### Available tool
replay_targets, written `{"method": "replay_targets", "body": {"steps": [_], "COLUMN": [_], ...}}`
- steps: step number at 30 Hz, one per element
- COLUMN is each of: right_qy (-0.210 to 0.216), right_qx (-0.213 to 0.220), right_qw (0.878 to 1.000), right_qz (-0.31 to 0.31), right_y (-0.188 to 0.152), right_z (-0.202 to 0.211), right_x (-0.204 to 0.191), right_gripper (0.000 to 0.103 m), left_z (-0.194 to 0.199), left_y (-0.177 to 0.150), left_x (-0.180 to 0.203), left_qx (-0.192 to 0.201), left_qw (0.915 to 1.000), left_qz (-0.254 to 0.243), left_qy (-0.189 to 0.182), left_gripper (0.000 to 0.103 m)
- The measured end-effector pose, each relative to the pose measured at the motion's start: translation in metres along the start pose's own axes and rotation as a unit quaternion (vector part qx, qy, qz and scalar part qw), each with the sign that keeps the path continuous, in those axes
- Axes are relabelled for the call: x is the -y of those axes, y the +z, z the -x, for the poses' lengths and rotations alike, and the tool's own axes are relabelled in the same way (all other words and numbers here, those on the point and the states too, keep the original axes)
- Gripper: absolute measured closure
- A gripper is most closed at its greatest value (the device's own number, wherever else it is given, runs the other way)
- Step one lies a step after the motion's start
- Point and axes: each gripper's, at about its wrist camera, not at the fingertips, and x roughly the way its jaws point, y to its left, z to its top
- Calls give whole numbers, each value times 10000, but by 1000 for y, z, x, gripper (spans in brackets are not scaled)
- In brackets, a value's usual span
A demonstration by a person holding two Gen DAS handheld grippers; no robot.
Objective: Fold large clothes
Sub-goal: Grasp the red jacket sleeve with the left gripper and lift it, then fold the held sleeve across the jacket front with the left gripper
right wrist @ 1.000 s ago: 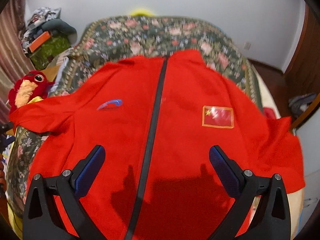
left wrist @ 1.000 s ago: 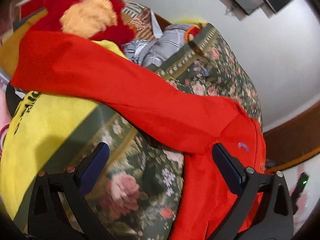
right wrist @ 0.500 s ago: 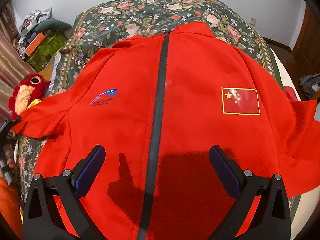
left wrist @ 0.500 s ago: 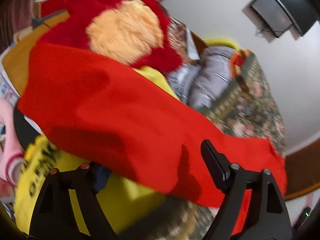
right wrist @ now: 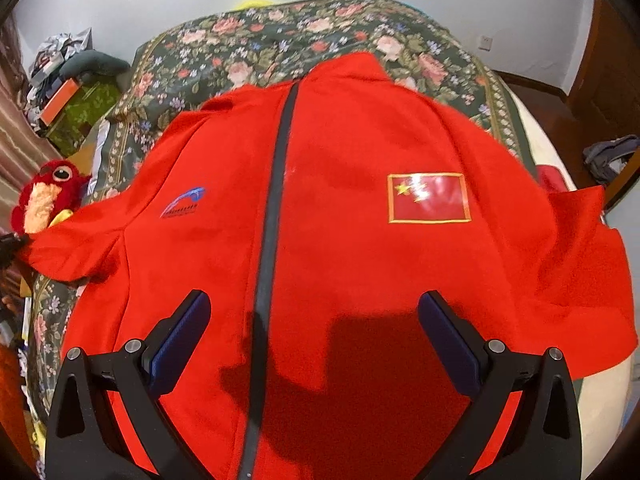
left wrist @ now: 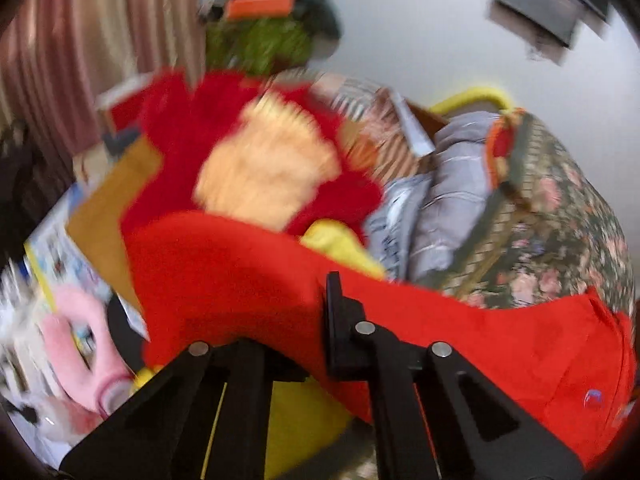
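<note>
Left gripper (left wrist: pixel 304 320) was clamped on the end of the red jacket's sleeve (left wrist: pixel 240 280) — left wrist view only, blurred, with a red plush toy (left wrist: pixel 264 168) and grey bedding (left wrist: pixel 440 208) just behind. Right wrist view showed what the left did not: the red jacket (right wrist: pixel 340 260) spread front-up on the floral bedspread (right wrist: pixel 248 44), dark zipper (right wrist: pixel 276 184) down the middle, flag patch (right wrist: pixel 428 198) to its right. Right gripper (right wrist: pixel 314 340) hung released over the lower front — pads (right wrist: pixel 182 340) well apart, holding nothing.
</note>
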Motion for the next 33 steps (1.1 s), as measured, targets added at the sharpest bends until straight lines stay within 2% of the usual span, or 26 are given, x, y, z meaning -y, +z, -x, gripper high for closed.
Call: {"method": "replay_targets", "body": {"steps": [2,6,11,15,20,23,28,30,32,33], "right_qy": [-17,9,-30,-61,-83,-143,-341,-385,-410,-427], "right_qx": [44,134,314,421,486,483,459,421,374,355], "right_qw": [10000,9999,9995,9989,9984,9982,9971,9969,9968,9966], "right_qz": [-14,-6,96,183,266,329,504,546,579,601], "right_y": [-2,-5,-6,-7,-10,-13,-22,-25,-28,-29], "right_z": [4,14,30,39,49,52,58,60,61,62], "right_x": [3,10,23,32,46,53,61,63,65,65], "right_gripper": [0,0,0,0,0,0,0,0,0,0], "left_z": [24,69,116,138,144,135,116,110,106,105], "left_y": [7,23,21,-3,-55,-99,-165,-186,-204,-211], "left_x": [27,82,169,242,325,367,402,407,406,405], "left_qx": [290,616,789,691,329,-61,-741,-983,-1209,-1286], "left_qw": [9987,9925,9752,9567,9310,9141,8926,8849,8771,8744], "left_qz": [-423,-817,-1429,-1917,-2667,-3118,-3550,-3692,-3841,-3897], "left_qy": [-28,-663,-1498,-2078,-2469,-2593,-2677,-2664,-2617,-2588], "left_gripper": [99,99,99,99,99,99,98,94,86,75]}}
